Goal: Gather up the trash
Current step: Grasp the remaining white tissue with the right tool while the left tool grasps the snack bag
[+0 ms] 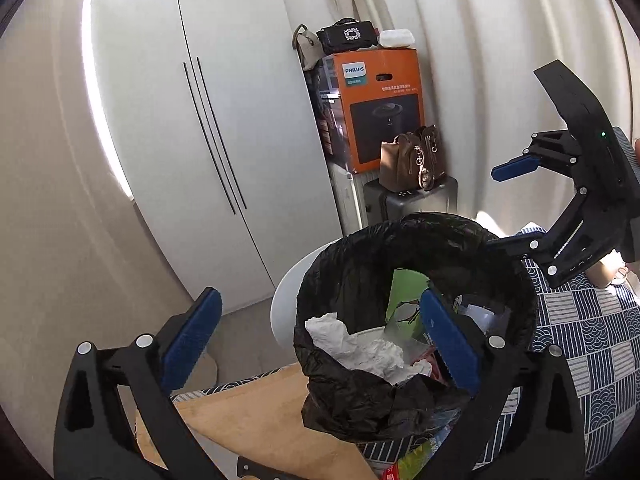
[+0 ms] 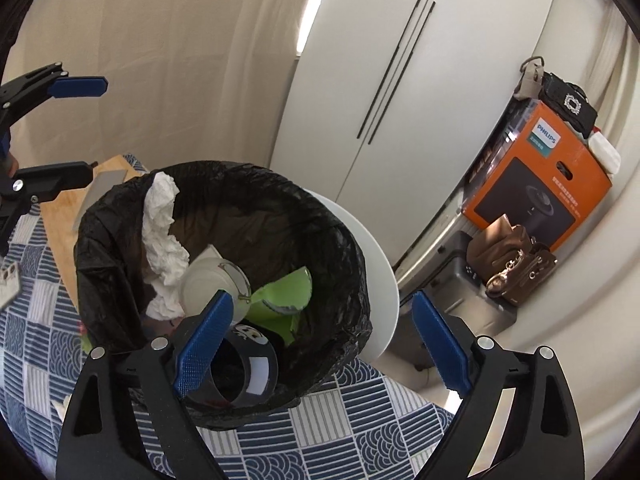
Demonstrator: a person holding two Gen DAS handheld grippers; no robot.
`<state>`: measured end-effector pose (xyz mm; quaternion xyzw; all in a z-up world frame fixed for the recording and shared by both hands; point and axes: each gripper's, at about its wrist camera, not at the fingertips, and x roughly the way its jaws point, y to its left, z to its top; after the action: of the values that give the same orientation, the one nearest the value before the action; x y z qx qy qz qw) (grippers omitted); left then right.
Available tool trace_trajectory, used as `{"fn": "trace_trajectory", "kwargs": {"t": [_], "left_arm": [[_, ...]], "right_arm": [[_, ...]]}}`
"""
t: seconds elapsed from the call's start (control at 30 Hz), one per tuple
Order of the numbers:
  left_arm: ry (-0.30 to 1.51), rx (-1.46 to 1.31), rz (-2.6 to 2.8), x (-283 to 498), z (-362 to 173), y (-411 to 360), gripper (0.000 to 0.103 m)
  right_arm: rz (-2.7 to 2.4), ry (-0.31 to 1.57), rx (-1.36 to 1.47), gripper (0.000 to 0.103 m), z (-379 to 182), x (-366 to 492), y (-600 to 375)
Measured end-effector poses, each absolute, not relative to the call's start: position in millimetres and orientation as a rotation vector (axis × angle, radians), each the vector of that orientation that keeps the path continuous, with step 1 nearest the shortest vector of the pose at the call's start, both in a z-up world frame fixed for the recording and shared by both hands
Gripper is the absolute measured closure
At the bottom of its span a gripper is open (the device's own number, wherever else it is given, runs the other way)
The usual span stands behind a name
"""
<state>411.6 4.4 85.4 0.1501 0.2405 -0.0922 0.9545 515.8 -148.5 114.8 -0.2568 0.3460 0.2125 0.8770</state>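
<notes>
Near the middle of the worktop (image 2: 360,420), close under both tools: a bin (image 1: 400,226) lined with a black bag, standing on the blue-and-white patterned cover just beside a wooden board (image 1: 248,420). Liner folded out over the rim, most likely to keep the mouth wide for dropping things in.

Already holding trash: a crumpled white tissue (image 1: 360,348) draped over the rim on the left, half in and half out; deeper down, a clear plastic cup (image 2: 208,280), a green wrapper (image 2: 280,296) and a black paper cup (image 2: 244,372) lying on its side.

Left tool (image 1: 318,296) spread wide, nothing between the pads; right pad over the bin's mouth, left pad outside its left edge. Right tool (image 2: 320,298) likewise spread wide and empty; left pad above the black cup, right pad out past the right rim. Both angled down at the opening, a pose suited to letting things fall inside.

Judged unfinished: bright scraps (image 1: 412,460) lying on the cover at the near side of the bin. Tissue looking loose enough to slip outward; worth pushing further in.
</notes>
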Motion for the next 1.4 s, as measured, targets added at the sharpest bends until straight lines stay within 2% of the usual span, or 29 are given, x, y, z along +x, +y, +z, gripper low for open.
{"fn": "trace_trajectory", "kwargs": {"t": [0.63,1.4], "left_arm": [[0.631,0.278,0.029,327.1,65.2,25.7,0.006],[0.828,0.12,0.206,251.9,-8.4,58.6,0.006]], "right_arm": [[0.545,0.727,-0.438,0.015,119.1,440.4,-160.0],[0.794,0.765,-0.359,0.015,61.5,365.1,-143.7]]}}
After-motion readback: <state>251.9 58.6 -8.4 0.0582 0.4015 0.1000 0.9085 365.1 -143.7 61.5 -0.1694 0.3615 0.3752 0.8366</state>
